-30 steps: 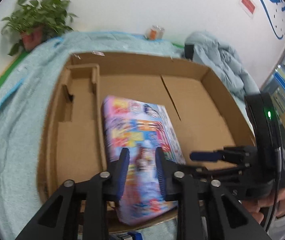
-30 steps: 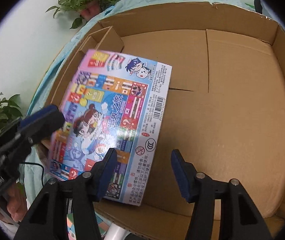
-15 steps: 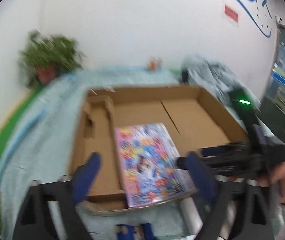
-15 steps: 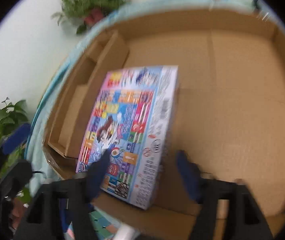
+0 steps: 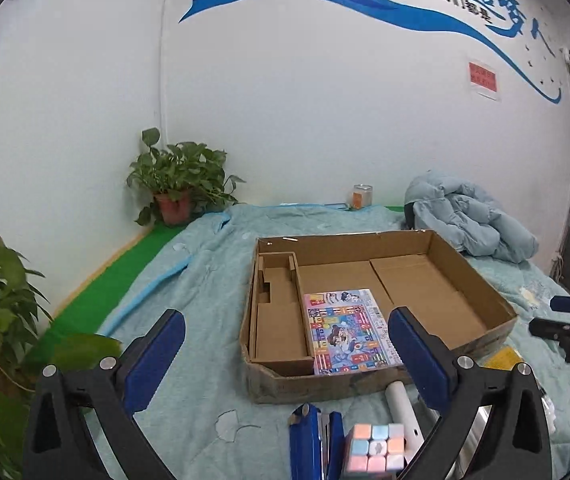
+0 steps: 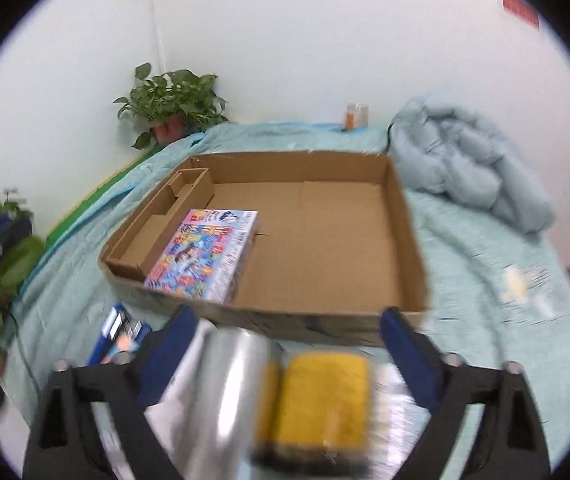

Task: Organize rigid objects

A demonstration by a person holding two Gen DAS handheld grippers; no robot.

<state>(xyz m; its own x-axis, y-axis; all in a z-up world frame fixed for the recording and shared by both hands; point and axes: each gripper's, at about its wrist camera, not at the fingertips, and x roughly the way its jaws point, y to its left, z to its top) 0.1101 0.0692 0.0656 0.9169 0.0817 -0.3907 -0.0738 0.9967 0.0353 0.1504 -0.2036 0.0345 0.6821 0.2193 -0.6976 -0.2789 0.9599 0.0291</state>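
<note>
A colourful game box (image 5: 347,328) lies flat in the left part of the open cardboard box (image 5: 481,280), against its inner divider; it also shows in the right wrist view (image 6: 203,256). My left gripper (image 5: 285,360) is open and empty, pulled back before the cardboard box. Below it lie a pastel puzzle cube (image 5: 375,448), a blue stapler-like object (image 5: 315,444) and a white tube (image 5: 403,408). My right gripper (image 6: 285,356) is open above a silver cylinder (image 6: 229,392) and a yellow object (image 6: 325,396), not touching them.
The cardboard box (image 6: 405,240) sits on a light blue quilt (image 5: 189,300). Potted plants (image 5: 177,184) stand at the back left and near left. A bundled blue jacket (image 5: 469,216) lies at the back right. A small jar (image 5: 362,196) stands by the wall.
My left gripper let go of the game box, opened wide and drew back. My right gripper also drew back from the cardboard box. The game box now lies flat inside.
</note>
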